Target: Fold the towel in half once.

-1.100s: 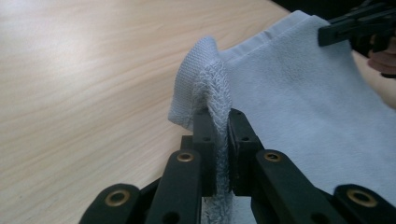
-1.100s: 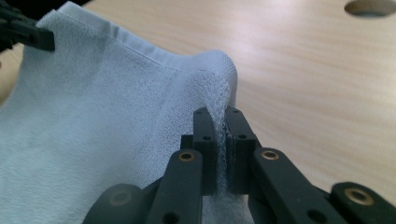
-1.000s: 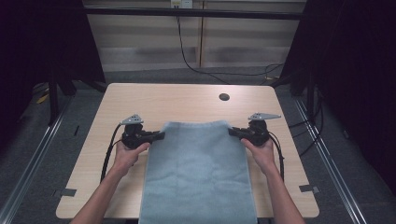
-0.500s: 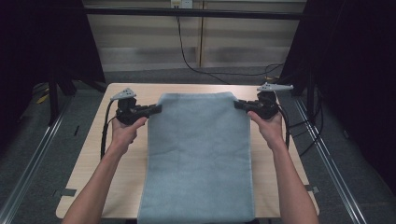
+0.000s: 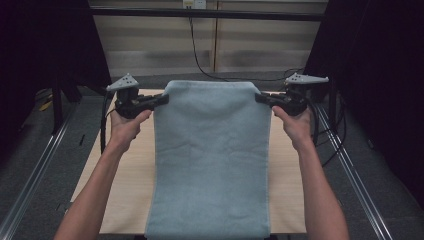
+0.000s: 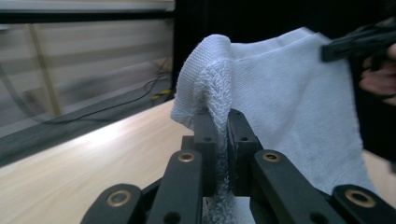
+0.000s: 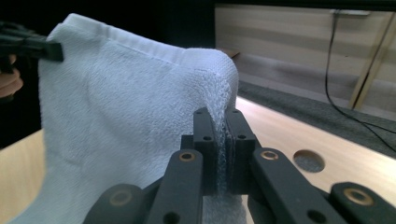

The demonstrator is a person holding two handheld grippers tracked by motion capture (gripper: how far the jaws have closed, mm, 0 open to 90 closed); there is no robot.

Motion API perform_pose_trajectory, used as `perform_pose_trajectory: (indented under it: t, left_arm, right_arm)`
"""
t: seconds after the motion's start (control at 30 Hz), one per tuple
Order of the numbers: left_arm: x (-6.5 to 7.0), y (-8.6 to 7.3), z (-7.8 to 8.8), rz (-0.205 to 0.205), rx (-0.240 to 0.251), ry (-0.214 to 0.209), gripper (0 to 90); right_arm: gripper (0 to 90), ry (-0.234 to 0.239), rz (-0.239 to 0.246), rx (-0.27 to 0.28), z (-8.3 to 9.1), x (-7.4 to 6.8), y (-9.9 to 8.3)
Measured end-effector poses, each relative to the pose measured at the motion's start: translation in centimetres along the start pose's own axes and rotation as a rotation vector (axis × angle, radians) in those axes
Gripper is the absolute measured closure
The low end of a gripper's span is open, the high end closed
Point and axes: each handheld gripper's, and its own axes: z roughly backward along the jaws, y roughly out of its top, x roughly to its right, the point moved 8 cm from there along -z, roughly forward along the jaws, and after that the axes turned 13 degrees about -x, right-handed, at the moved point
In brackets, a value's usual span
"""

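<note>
Since earlier frame: my tongs raised, carried farther forward. Left tongs (image 5: 161, 99) and right tongs (image 5: 261, 97) each clamped on towel (image 5: 212, 150) top corner; towel hangs between them over table (image 5: 130, 170). Keep corners level, taut.

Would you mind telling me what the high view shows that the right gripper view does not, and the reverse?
High view alone: both forearms, the right hand, and the whole towel hanging from its two top corners down over the table's near edge. Right gripper view alone: the right gripper's fingers closed on the towel's corner, its terry weave, and a round hole in the tabletop. Both: the towel, the table, the left gripper at the far corner, the slatted wall and a black cable.
</note>
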Motion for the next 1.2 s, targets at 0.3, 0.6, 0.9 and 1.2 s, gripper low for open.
perform_pose_trajectory:
  t: [0.3,0.6,0.9,1.2]
  left_arm:
    - [3.0,-5.8,1.2,-0.015,-0.054,-0.033,85.0]
    - [6.6,-10.1,3.5,-0.019,-0.101,-0.088,85.0]
    - [8.4,-19.1,1.7,0.06,-0.309,-0.146,84.9]
    - [9.1,-22.9,-0.5,0.039,-0.444,-0.1,84.5]
  right_arm:
    - [85.2,0.056,0.03,-0.04,1.7,-4.1,-6.2]
    - [85.4,0.082,0.058,-0.118,3.5,-8.7,-11.6]
    - [85.3,0.121,0.001,-0.284,1.5,-10.9,-19.7]
    - [85.4,0.124,-0.06,-0.41,-1.0,-11.0,-24.5]
